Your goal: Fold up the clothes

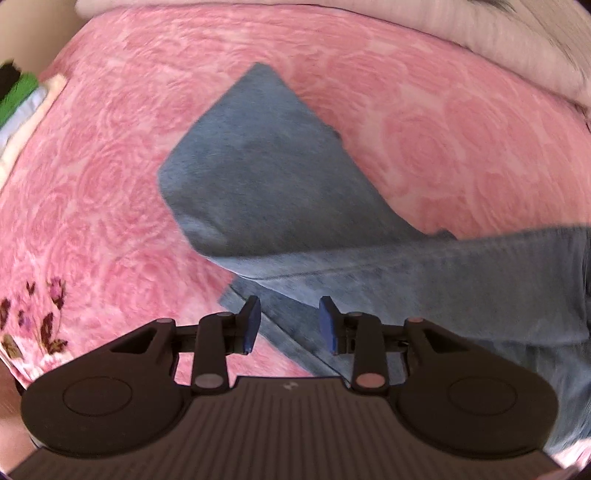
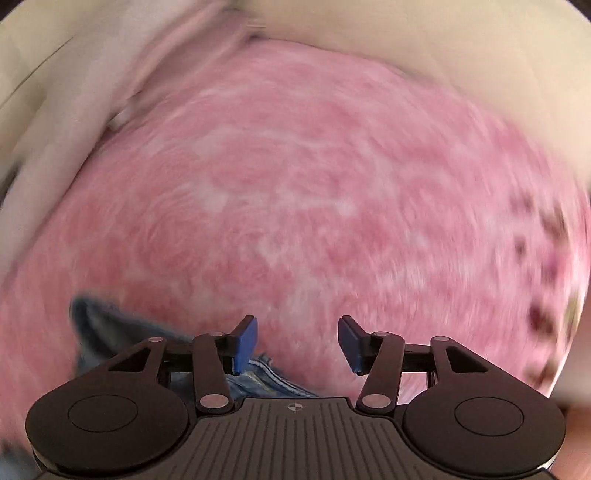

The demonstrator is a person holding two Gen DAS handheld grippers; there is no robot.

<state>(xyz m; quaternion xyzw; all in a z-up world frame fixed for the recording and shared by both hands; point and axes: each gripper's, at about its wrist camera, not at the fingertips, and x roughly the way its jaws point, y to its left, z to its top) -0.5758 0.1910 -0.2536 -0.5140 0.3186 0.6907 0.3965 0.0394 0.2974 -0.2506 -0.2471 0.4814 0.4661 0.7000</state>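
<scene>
Left wrist view. The left gripper (image 1: 290, 325) stands with its jaws apart at a moderate width, blue pads (image 1: 252, 325) facing each other, nothing between them. It hangs above the jeans (image 1: 258, 177), over the near edge of the denim; whether the tips touch the cloth cannot be told. The jeans lie on the pink bedspread (image 1: 110, 166), which bears a rose pattern. One part of them is folded into a flat panel reaching from centre toward 12 o'clock; another band of denim runs off toward 3 o'clock and down to 5 o'clock. At 9 to 10 o'clock, at the bedspread's edge, sits a stack of folded items (image 1: 18, 99) in green, white and cream. A pale cream blanket (image 1: 480, 33) lies along the far side from 12 to 2 o'clock. A dark floral print (image 1: 40, 321) marks the bedspread at 8 o'clock.

Right wrist view. The picture is heavily motion-blurred. The right gripper (image 2: 298, 341) has its jaws well apart, wider than the left, and empty. Beneath and behind its left finger (image 2: 245, 341), at 7 o'clock, a bunched part of the jeans (image 2: 255, 380) with visible seam stitching lies on the bedspread (image 2: 314, 203). Contact between finger and denim cannot be determined.
</scene>
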